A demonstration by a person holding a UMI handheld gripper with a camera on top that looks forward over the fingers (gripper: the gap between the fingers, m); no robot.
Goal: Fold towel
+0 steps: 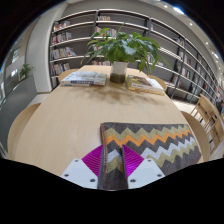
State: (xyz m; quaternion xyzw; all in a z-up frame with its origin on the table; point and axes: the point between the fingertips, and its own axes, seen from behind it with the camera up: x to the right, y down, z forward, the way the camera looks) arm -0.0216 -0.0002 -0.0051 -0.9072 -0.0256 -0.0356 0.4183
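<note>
1. The towel [150, 142], woven in zigzag stripes, is seen lying on the round desk [60, 125], spread ahead of the fingers and off to one side of them.
2. A near edge of the towel is seen drawn in between the two pads [97, 160]; the fingers [113, 166] are judged to be clenched on that edge, with cloth filling what little gap is left between them.
3. The step in hand is judged to be the carrying of the gripped edge across the rest of the towel, so that one half is laid on the other.
4. The grip should be kept firm until the edge is over its target; a loose hold would let the thin cloth slip out.
5. The edge should be lifted only enough to clear the lower layer, so that the towel is not dragged along the desk.
6. The carried edge should be lined up with the far edge before it is let go, and the fold checked for creases.
7. The plant [119, 47] and the books [84, 77] beyond the towel stand well apart from it and need not be disturbed.
</note>
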